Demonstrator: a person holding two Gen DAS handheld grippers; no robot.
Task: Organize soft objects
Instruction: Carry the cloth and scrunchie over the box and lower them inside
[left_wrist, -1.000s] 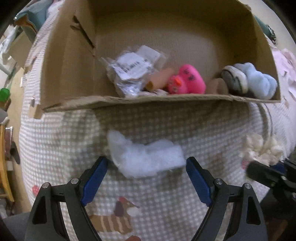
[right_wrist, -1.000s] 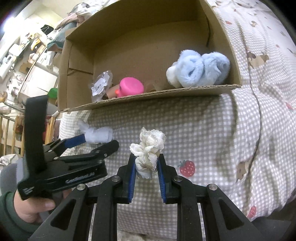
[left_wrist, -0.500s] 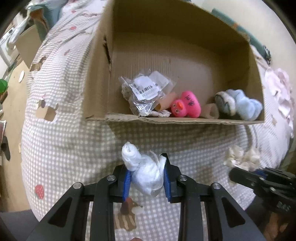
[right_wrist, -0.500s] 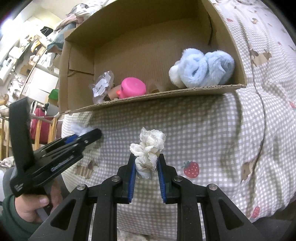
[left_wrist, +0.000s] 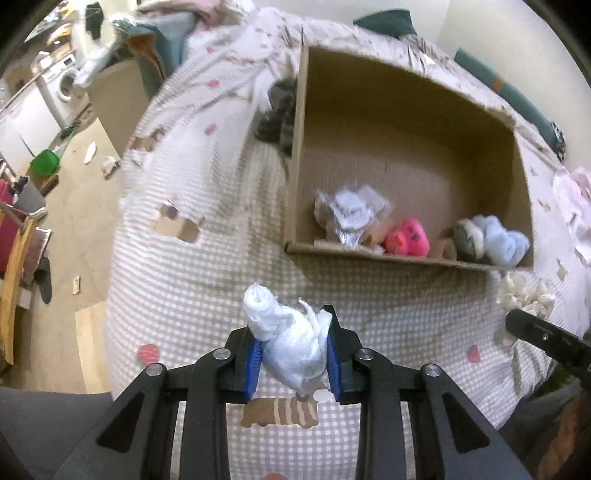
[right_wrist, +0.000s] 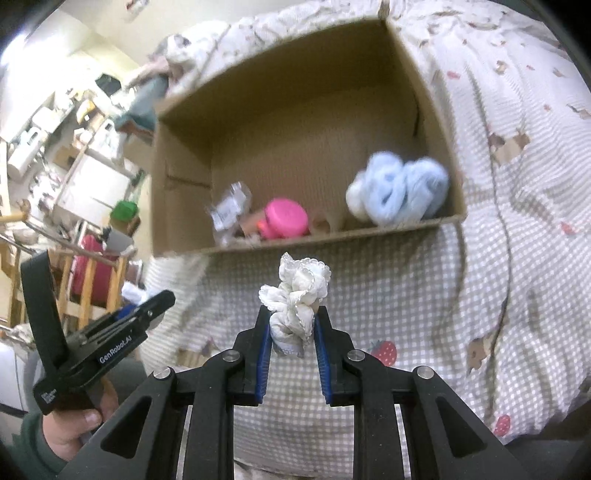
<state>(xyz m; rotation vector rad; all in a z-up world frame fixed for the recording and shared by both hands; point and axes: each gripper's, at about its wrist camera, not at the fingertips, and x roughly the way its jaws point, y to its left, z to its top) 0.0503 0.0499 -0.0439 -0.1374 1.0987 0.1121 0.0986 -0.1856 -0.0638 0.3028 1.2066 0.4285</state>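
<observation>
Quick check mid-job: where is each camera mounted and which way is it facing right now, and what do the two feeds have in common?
Left wrist: sits on the left hand-held gripper, looking down along its fingers at the checked bedcover and cardboard box; its pads grip a white cloth bundle. The right hand-held gripper's tip shows at the right edge.
Right wrist: sits on the right hand-held gripper, facing the same box; it grips a cream scrunchie. The person's hand holds the left gripper at lower left.
Shared: box, pink toy, light blue fluffy item, bedcover.

A white cloth bundle (left_wrist: 291, 343) and cream frilled scrunchie (right_wrist: 297, 299) against a beige-and-white checked bedspread (left_wrist: 207, 280); the brown cardboard box (left_wrist: 402, 122) holds a pink rubber duck (left_wrist: 408, 242) and pale-blue fluffy socks (right_wrist: 400, 194).
</observation>
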